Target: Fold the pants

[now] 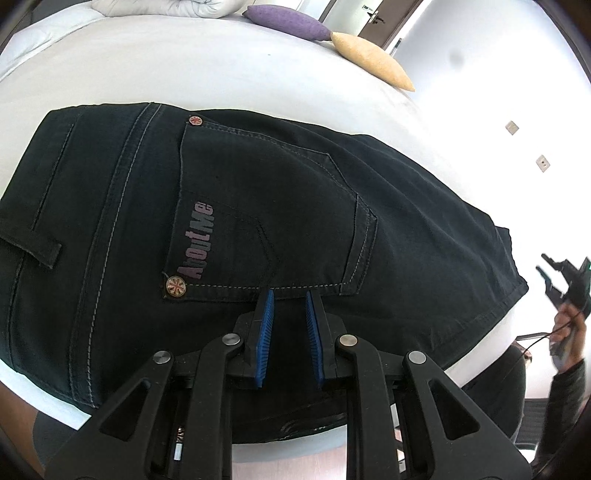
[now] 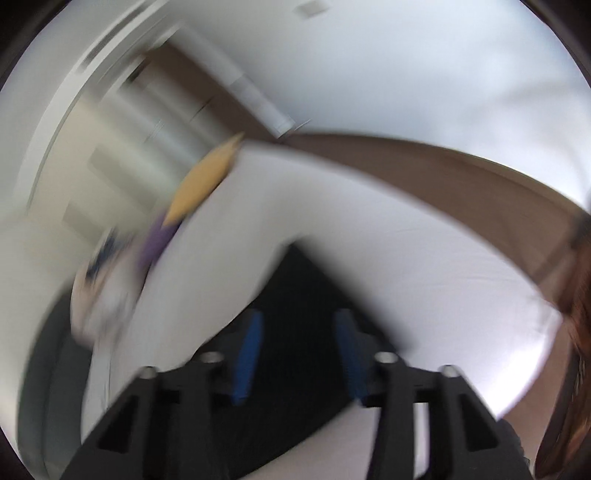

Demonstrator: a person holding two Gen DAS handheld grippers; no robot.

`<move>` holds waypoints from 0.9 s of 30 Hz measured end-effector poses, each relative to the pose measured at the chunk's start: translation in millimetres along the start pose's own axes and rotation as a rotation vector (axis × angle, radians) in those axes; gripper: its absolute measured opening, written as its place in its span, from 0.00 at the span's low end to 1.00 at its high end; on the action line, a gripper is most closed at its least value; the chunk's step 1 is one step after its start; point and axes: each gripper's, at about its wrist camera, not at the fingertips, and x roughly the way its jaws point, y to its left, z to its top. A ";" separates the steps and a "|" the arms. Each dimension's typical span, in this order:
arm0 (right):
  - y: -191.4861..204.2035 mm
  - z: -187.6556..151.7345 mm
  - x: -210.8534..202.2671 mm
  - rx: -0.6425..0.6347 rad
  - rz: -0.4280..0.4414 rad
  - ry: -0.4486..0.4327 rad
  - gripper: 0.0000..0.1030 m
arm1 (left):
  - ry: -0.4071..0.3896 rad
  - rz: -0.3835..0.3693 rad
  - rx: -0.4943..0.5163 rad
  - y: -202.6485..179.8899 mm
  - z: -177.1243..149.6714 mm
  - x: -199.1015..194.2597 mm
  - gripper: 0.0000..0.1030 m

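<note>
One pair of pants (image 1: 258, 229), two claws, two small cushions, one white bed (image 1: 184, 66). Pants: dark navy denim, folded into a compact block, lying flat on the bed near its front edge, back pocket (image 1: 266, 221) facing up with pale stitching, an "AboutMe" print along the pocket edge and two round rivets (image 1: 176, 286) at its corners. A belt loop (image 1: 40, 251) shows at the left.

Left claw (image 1: 289, 295) is low over the pants, pointing forward, blue pads (image 1: 266, 332) apart with a narrow gap, tips at the pocket's lower seam; whether they touch the cloth is unclear.

Right claw (image 2: 297, 321) view is motion-blurred: blue pads (image 2: 249, 358) wide apart, nothing between them, dark pants cloth (image 2: 295, 295) below and ahead. In the left wrist view the right claw (image 1: 554, 277) sits off the right side of the bed, raised, well apart from the pants, held by a hand (image 1: 565, 332) in a dark sleeve.

Purple cushion (image 1: 288, 22) and yellow cushion (image 1: 373, 59) lie side by side at the bed's far edge, touching.
</note>
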 end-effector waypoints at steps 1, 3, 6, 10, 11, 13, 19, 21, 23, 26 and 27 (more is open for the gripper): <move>16.8 -0.5 13.4 -0.045 0.024 0.063 0.32 | 0.000 0.006 0.001 -4.4 -0.7 1.7 0.17; 44.6 -5.2 50.1 -0.098 0.076 0.199 0.25 | 0.000 0.012 0.002 -7.7 -0.8 2.7 0.17; 50.0 -7.9 105.7 -0.076 0.052 0.327 0.23 | -0.001 0.002 0.000 -9.5 -0.3 1.9 0.17; 27.7 -5.0 155.2 -0.020 0.001 0.418 0.13 | -0.002 -0.017 -0.009 -5.4 0.3 0.8 0.17; 23.3 -1.4 161.4 -0.034 -0.021 0.406 0.00 | -0.002 -0.019 -0.009 -4.1 0.7 1.0 0.17; 14.3 10.2 168.9 -0.011 0.003 0.368 0.00 | -0.007 -0.026 -0.012 -1.5 0.3 0.5 0.17; -7.6 53.7 143.6 0.028 -0.209 0.111 0.00 | -0.012 -0.032 -0.010 4.1 -2.9 -2.3 0.17; -12.0 52.3 123.7 0.081 -0.198 0.085 0.09 | -0.014 -0.031 -0.012 4.8 -3.6 -3.7 0.17; 1.5 38.5 103.0 0.042 -0.126 0.089 0.09 | -0.017 -0.017 -0.014 2.5 -3.6 -4.8 0.17; 33.1 -9.8 83.0 -0.004 0.118 0.212 0.12 | -0.034 -0.009 0.009 -10.7 -4.6 -8.5 0.17; 44.3 -29.7 81.1 -0.031 0.177 0.264 0.13 | -0.039 -0.028 0.032 -18.7 -5.8 -10.1 0.17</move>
